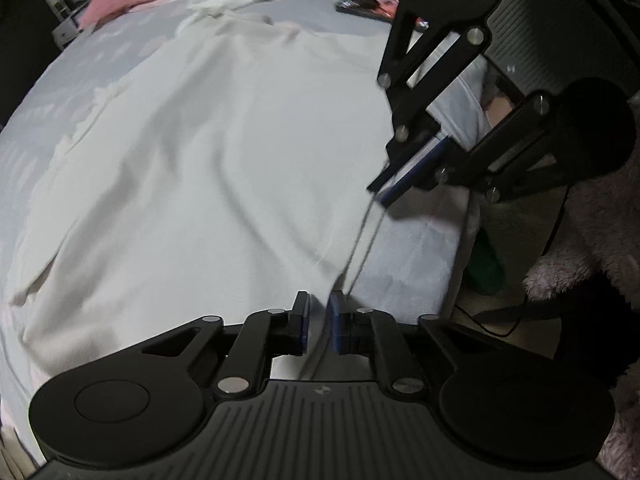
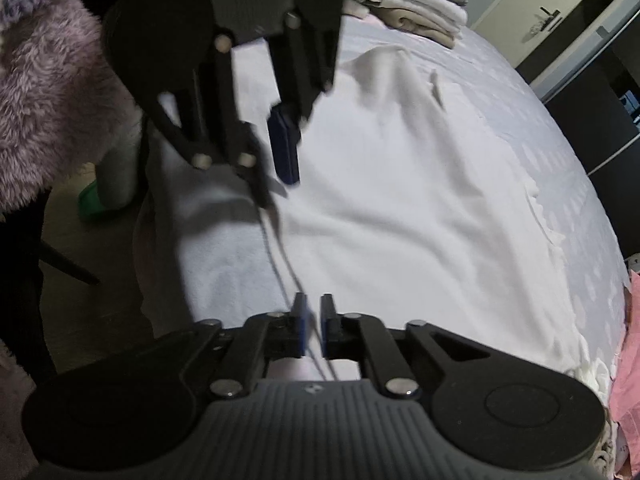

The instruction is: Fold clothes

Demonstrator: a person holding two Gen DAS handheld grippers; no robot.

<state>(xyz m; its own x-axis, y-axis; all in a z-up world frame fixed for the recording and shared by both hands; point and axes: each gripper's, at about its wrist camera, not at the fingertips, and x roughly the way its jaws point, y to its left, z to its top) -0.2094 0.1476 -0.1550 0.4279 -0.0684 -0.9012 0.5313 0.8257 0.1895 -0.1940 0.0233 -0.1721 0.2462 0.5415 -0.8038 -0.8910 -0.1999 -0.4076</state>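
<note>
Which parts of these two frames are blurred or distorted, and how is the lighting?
Left wrist view: the right gripper is motion-smeared, the white garment soft; fisheye curves the bed. Right wrist view: the left gripper is smeared; dim light, dark corners.

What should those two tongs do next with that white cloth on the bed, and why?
Probably lift together and carry the near edge across toward the far side. Both the left tongs and right tongs look pinched on the white garment, its hem stretched taut between them, while the rest lies spread on the bed, ready for a fold.
</note>
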